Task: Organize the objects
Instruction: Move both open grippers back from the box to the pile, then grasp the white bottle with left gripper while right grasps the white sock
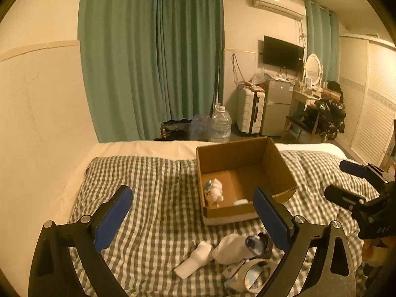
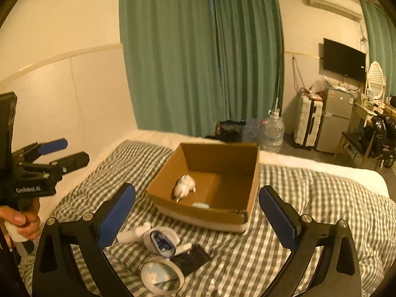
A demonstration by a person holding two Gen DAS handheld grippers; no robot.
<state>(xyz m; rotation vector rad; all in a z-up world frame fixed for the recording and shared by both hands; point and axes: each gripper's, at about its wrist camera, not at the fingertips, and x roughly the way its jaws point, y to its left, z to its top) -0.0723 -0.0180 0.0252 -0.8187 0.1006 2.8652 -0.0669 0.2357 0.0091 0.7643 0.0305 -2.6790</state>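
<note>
An open cardboard box (image 1: 247, 153) (image 2: 217, 157) sits on the checked bed cover. Inside lie a white plush toy (image 1: 214, 191) (image 2: 185, 186) and a small white object (image 1: 240, 201) (image 2: 201, 205). In front of the box lies a pile: a white handle-shaped item (image 1: 195, 259) (image 2: 133, 234), a white pouch with blue contents (image 1: 237, 246) (image 2: 160, 242), a round mirror (image 1: 250, 276) (image 2: 162, 276) and a dark packet (image 2: 191, 259). My left gripper (image 1: 193, 212) (image 2: 64, 152) is open and empty above the pile. My right gripper (image 2: 198, 210) (image 1: 339, 180) is open and empty, right of the pile.
The bed (image 1: 153, 173) has a white sheet edge by the wall on the left. Beyond it are green curtains (image 1: 153, 57), water jugs (image 1: 220, 123), a white suitcase (image 1: 250, 111), a small fridge (image 1: 278, 106), a wall TV (image 1: 283, 53) and a dressing table with chair (image 1: 309, 104).
</note>
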